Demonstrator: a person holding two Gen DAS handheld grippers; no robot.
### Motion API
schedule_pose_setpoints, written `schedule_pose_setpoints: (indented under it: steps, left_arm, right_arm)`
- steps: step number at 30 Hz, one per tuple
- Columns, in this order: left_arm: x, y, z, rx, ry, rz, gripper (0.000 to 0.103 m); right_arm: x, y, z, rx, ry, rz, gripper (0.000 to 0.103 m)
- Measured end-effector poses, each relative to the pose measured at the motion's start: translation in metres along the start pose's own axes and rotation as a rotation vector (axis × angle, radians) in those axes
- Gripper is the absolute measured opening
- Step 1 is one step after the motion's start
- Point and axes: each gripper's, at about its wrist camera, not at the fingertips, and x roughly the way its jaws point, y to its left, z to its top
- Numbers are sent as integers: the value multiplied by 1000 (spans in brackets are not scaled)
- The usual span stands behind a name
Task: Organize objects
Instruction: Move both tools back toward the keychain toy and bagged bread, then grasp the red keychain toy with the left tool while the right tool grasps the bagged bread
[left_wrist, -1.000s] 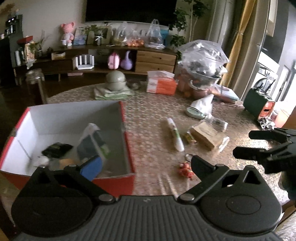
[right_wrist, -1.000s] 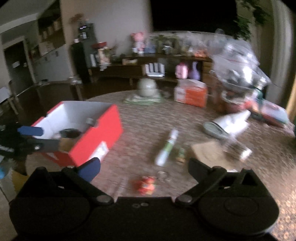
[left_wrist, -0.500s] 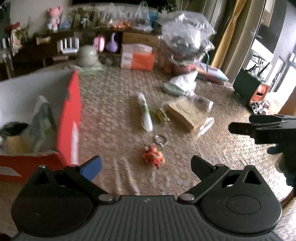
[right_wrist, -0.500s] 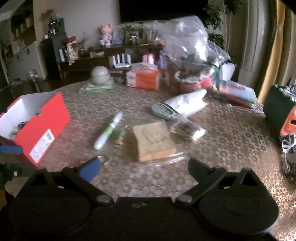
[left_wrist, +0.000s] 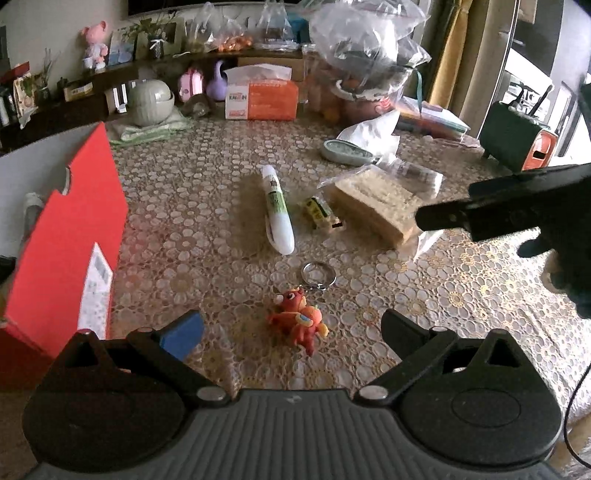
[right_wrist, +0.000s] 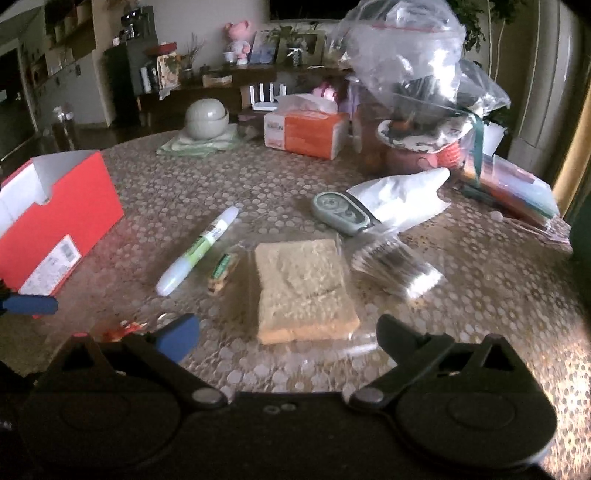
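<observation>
Two grippers are hovering wide open: left gripper (left_wrist: 291, 332) is framing the red keychain (left_wrist: 299, 325), seemingly nearest, ring pointing away; right gripper (right_wrist: 288, 336) is facing the bagged bread (right_wrist: 304, 290).

Dim fisheye views, window daylight from the right, edges warped.

Sitting on the desk (left_wrist: 207, 206): one red box (left_wrist: 70, 236), one white-green pen (left_wrist: 277, 210), one dragon keychain (left_wrist: 299, 317), one bagged bread slice (right_wrist: 304, 288), one small green packet (left_wrist: 319, 212), one orange tissue box (left_wrist: 262, 98), one lidded bowl (left_wrist: 151, 98).
</observation>
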Motion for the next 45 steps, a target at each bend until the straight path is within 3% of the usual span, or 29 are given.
schedule_pose_setpoints:
  steps: [9, 22, 28, 33, 35, 45]
  left_arm:
    - [33, 2, -1, 0, 46, -1, 103]
    - [41, -5, -7, 82, 25, 50, 101]
    - [38, -7, -6, 91, 9, 52, 80]
    - [33, -9, -5, 104, 3, 44, 48]
    - [32, -10, -4, 105, 7, 42, 41]
    - [23, -5, -6, 67, 24, 41, 39]
  right_arm:
    - [50, -11, 9, 17, 57, 0, 102]
    - [81, -16, 6, 40, 97, -16, 102]
    - [80, -12, 3, 17, 87, -38, 98]
    - [75, -12, 2, 40, 78, -51, 88]
    - [72, -13, 2, 50, 72, -45, 81]
    - [37, -3, -11, 82, 64, -66, 80]
